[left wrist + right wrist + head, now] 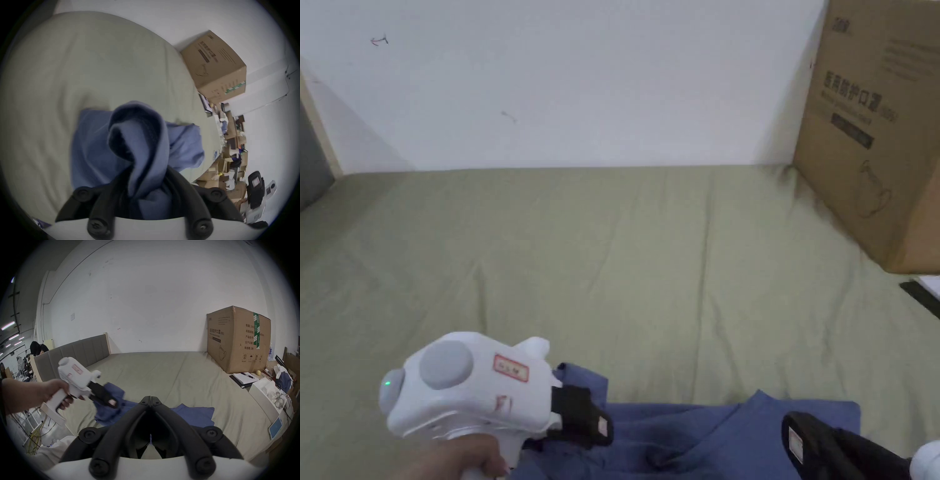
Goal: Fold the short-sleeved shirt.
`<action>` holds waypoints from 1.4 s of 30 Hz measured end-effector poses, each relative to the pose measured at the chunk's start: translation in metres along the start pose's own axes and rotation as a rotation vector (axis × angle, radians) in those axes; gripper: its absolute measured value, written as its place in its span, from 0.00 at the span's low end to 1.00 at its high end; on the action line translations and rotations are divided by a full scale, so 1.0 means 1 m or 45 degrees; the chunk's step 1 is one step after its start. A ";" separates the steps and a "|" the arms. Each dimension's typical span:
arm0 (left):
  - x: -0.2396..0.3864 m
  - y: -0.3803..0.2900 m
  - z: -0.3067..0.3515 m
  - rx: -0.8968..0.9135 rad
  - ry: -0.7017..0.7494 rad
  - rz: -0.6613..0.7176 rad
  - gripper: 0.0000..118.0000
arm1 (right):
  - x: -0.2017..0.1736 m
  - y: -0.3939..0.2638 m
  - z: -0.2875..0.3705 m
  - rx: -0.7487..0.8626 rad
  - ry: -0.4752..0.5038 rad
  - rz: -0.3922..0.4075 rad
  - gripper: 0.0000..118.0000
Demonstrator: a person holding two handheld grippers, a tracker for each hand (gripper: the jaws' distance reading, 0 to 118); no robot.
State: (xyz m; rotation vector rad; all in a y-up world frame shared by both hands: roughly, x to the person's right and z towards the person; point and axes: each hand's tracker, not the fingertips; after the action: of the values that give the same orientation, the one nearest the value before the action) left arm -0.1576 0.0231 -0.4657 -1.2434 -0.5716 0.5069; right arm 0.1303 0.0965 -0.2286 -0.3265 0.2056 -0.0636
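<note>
A large cardboard box [878, 125] stands at the far right of the bed [612, 262], against the white wall [581, 81]; it is well apart from the shirt [700, 437]. In the right gripper view, a notebook with a pen [245, 378], a small yellow ball [258, 372] and a phone [275, 427] lie beyond the bed's right edge, and a grey headboard [73, 352] runs along the left. Nothing lies on the olive sheet between the shirt and the box. The head view cuts off the near part of the shirt and most of the right claw [806, 447]. The left gripper view is blurred at the shirt edges. The shirt is blue, crumpled, and lies at the near edge of the bed. The left claw [594, 425] is closed on a bunched fold of the shirt, lifted off the sheet; the fold rises as a hollow loop between its jaws. The right claw shows its jaw tips pressed together with no cloth visible between them, above the shirt.
</note>
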 end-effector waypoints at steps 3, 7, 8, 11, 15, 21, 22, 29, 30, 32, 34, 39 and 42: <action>0.020 0.004 -0.035 -0.094 -0.064 0.028 0.94 | 0.007 0.002 -0.004 -0.032 -0.020 -0.013 0.00; 0.027 -0.002 -0.013 0.005 -0.054 0.015 0.93 | 0.015 0.003 -0.001 0.000 -0.023 -0.037 0.00; 0.018 -0.002 0.001 0.037 -0.034 -0.006 0.93 | 0.015 0.003 -0.002 0.002 -0.023 -0.042 0.00; 0.005 -0.014 0.033 0.196 0.098 -0.021 0.90 | 0.017 0.000 -0.004 0.000 -0.022 -0.054 0.00; 0.002 -0.023 0.025 0.234 0.367 -0.195 0.00 | 0.018 -0.005 -0.006 -0.021 -0.013 -0.068 0.00; 0.017 -0.025 -0.048 0.124 0.269 -0.255 0.00 | 0.022 -0.007 -0.007 -0.046 -0.012 -0.078 0.00; 0.019 -0.025 -0.064 0.092 0.291 -0.264 0.00 | 0.023 -0.007 -0.007 -0.048 -0.016 -0.077 0.00; 0.043 -0.019 -0.095 0.025 0.215 -0.259 0.00 | 0.024 -0.005 -0.007 -0.062 -0.022 -0.104 0.00; 0.045 -0.019 -0.090 0.021 0.103 -0.249 0.00 | 0.023 -0.005 -0.007 -0.062 -0.020 -0.107 0.00; 0.042 -0.017 -0.080 -0.037 -0.193 -0.187 0.00 | 0.020 -0.004 -0.006 -0.060 -0.015 -0.104 0.00; 0.035 -0.017 -0.067 -0.119 -0.513 -0.097 0.00 | 0.017 -0.002 -0.005 -0.058 -0.007 -0.099 0.00; 0.000 -0.021 0.004 0.073 -0.538 -0.139 0.00 | 0.011 0.001 -0.003 -0.045 0.004 -0.061 0.00; -0.051 -0.017 0.034 0.067 -0.522 -0.032 0.00 | 0.009 0.000 -0.008 -0.059 0.011 -0.062 0.00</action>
State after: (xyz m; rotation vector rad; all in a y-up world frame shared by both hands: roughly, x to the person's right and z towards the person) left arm -0.2170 0.0107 -0.4479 -1.0849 -0.9118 0.7585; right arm 0.1370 0.0927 -0.2377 -0.3775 0.2082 -0.1081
